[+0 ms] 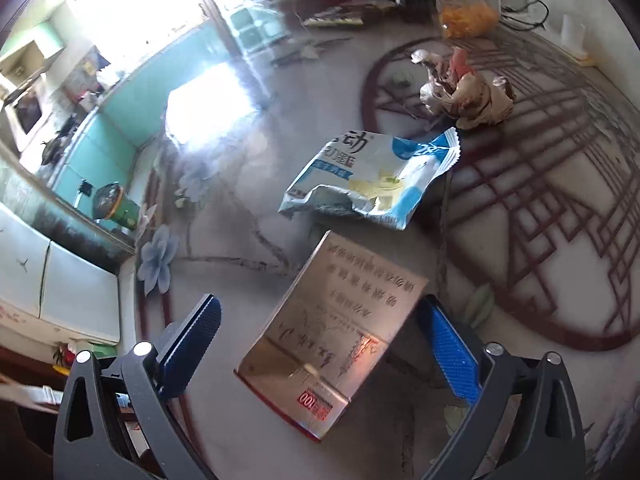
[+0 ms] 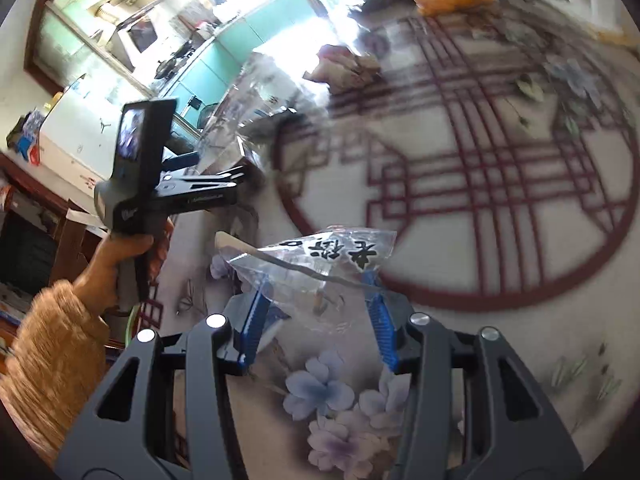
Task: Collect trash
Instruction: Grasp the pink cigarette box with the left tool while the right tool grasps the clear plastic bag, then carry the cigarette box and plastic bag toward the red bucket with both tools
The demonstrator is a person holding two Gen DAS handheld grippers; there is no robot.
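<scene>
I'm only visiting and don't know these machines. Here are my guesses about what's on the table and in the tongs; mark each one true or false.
1. The left tongs stand wide open around a flat silvery carton. True; whether it is lying on the table or dropping is unclear.
2. The right tongs are empty. False: they are shut on a clear plastic wrapper with black characters and a wooden stick inside.
3. A blue-and-white snack packet lies beyond the carton. True.
4. The crumpled brown paper sits inside a bin. False: it lies on the patterned tabletop.
5. A clear bag with orange contents stands at the far side. True.
</scene>
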